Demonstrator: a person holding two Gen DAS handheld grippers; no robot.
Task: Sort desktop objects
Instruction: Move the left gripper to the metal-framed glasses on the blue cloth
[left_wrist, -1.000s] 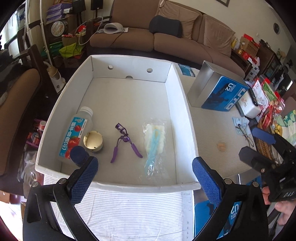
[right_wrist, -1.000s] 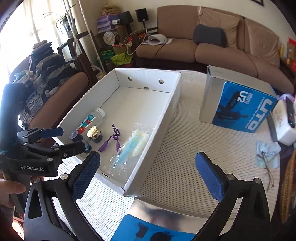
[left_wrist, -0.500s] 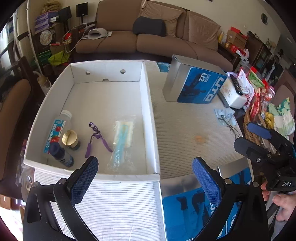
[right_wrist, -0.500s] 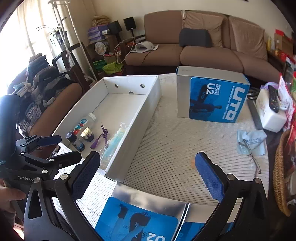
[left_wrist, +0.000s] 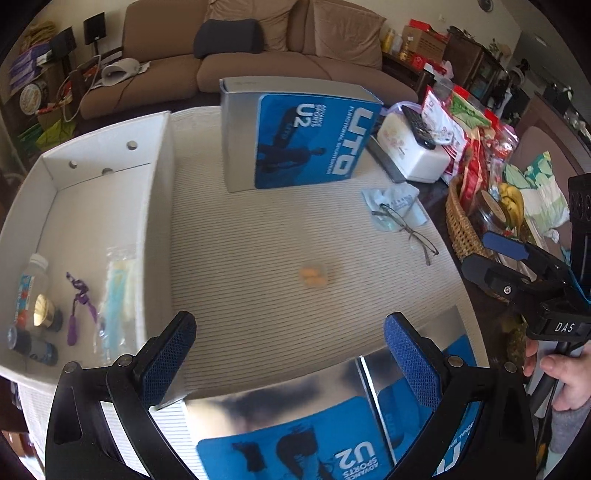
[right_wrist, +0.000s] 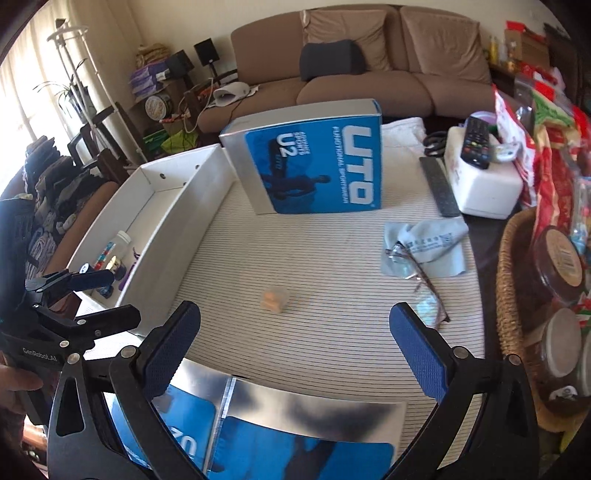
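A small clear case with orange earplugs (left_wrist: 314, 277) lies on the striped mat, also in the right wrist view (right_wrist: 275, 300). Glasses (left_wrist: 408, 229) lie on a blue-grey cloth (right_wrist: 428, 245) to its right. A white tray (left_wrist: 159, 206) at the left holds a drink bottle (left_wrist: 31, 284), a gold-lidded jar (left_wrist: 44, 314), a dark bottle (left_wrist: 31, 345), a purple eyelash curler (left_wrist: 79, 306) and a bagged brush (left_wrist: 114, 295). My left gripper (left_wrist: 290, 356) is open and empty, above the mat's near edge. My right gripper (right_wrist: 295, 343) is open and empty, short of the earplug case.
An upright blue-and-silver UTO box (left_wrist: 299, 140) stands at the back; flat UTO boxes (left_wrist: 314, 435) lie at the near edge. A white box with a remote (right_wrist: 478, 166), snack bags and a wicker basket (right_wrist: 513, 295) of jars crowd the right.
Both grippers have swung right, away from the tray and toward the mat's middle. The earplug case and glasses have come into central view. Both stay open.
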